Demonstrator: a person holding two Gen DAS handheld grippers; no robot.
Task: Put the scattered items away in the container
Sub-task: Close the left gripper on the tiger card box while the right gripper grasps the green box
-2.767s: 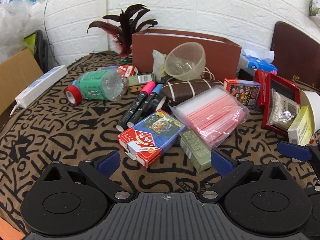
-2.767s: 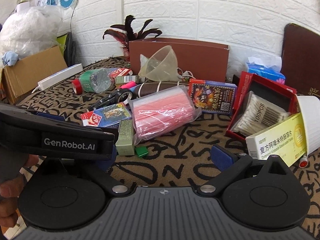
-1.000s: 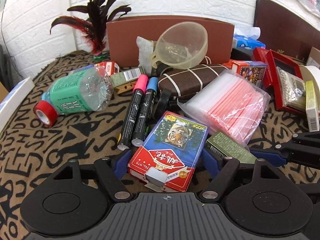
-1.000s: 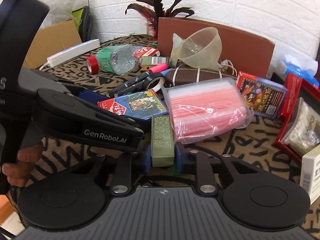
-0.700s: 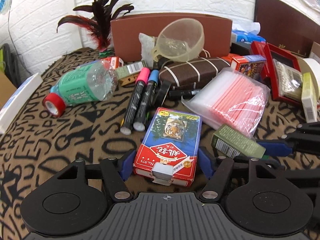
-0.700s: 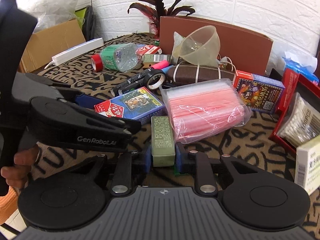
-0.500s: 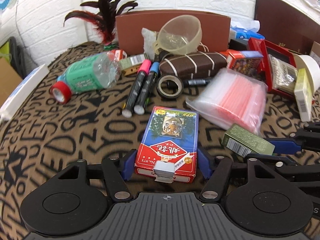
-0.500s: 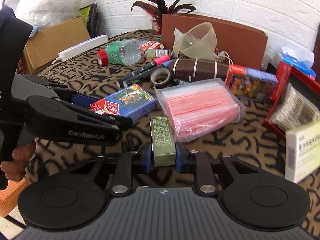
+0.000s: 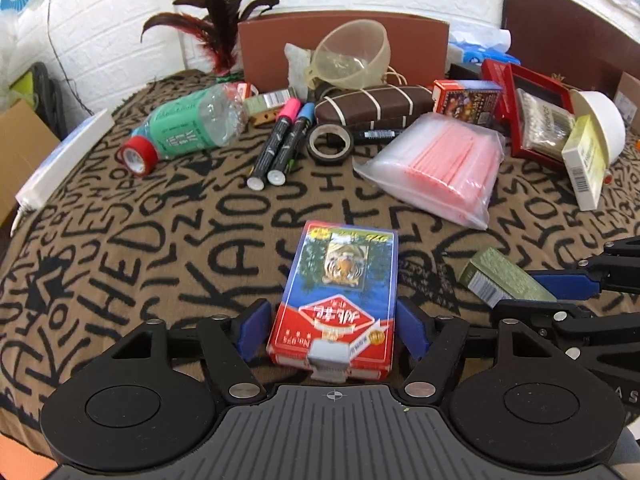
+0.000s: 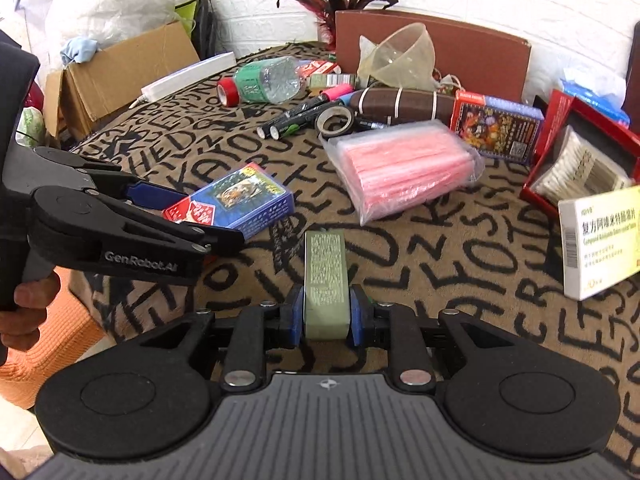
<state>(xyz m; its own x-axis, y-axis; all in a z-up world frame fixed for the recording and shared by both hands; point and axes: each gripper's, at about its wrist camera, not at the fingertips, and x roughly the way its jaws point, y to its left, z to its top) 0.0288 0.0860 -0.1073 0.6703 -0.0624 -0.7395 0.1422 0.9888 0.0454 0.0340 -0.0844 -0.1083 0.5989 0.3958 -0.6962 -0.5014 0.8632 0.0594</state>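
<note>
Now left gripper (image 9: 332,328), marked "GenRobot.AI", fingers (image 9: 252,330) just opening around tiger card box (image 9: 340,288); right gripper (image 10: 325,316) clamped on green box (image 10: 325,276).

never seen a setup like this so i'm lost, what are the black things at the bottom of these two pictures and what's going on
There is no robot here. A person holds a two-finger grabber in each hand, and each has a wide-angle camera looking along its fingers. One picture is from the left gripper, the other from the right gripper. On the patterned cloth lies clutter: a bottle, markers, a tape roll and a pink-filled plastic bag. The right jaws are clamped on a small green box. The left jaws have just been opening, with the tiger card box between them, seemingly unpressed.
</note>
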